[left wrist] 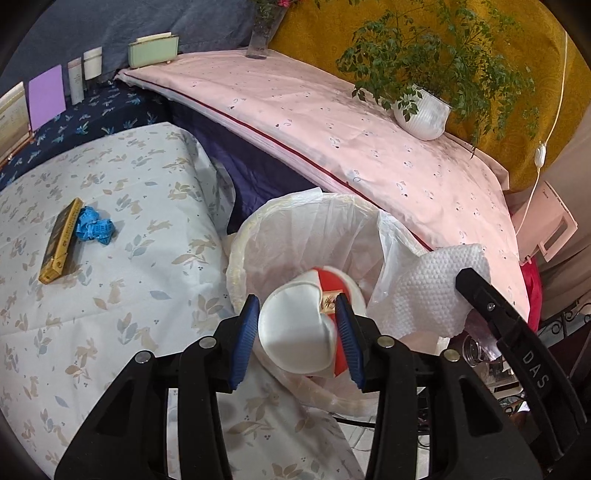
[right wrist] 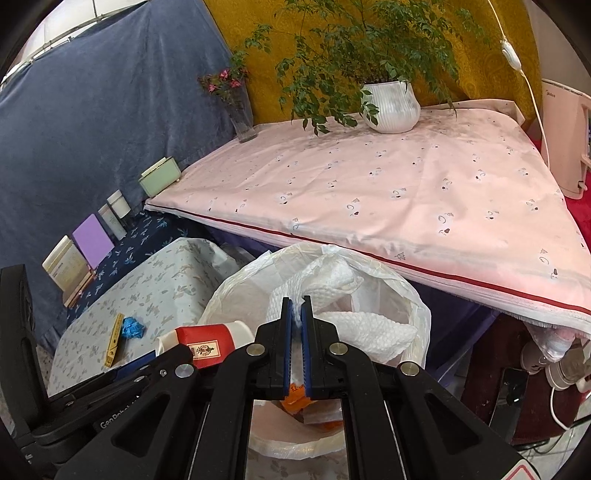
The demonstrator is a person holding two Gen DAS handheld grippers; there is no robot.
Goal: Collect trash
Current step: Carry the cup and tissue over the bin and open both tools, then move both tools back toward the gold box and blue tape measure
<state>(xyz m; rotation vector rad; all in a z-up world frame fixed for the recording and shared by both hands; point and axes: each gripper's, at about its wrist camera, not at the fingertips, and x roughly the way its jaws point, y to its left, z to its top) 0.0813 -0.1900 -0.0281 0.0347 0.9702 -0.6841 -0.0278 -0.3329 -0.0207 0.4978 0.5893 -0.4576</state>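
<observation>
A low counter (left wrist: pixel 110 295) under a pale rabbit-print cloth stands before a higher surface draped in a pink sheet (left wrist: pixel 332 122), which carries a potted plant (left wrist: pixel 424 110) and a glass vase (left wrist: pixel 264 29). Between the two stands a trash bin (left wrist: pixel 240 258) lined with a white plastic bag (left wrist: pixel 332 229). Left claw (left wrist: pixel 297 325): clamped on a crushed red-and-white paper cup (left wrist: pixel 295 332), held over the bin's near rim. Right claw (right wrist: pixel 297 321): pressed together on a white paper towel (right wrist: pixel 369 328), which hangs above the bin opening and drapes over the liner's far edge. Orange scraps (right wrist: pixel 295 398) lie inside the bin, seen in the right wrist view. On the counter, well apart from the bin, a yellow box (left wrist: pixel 61 240) lies just beside a crumpled blue item (left wrist: pixel 94 227).
</observation>
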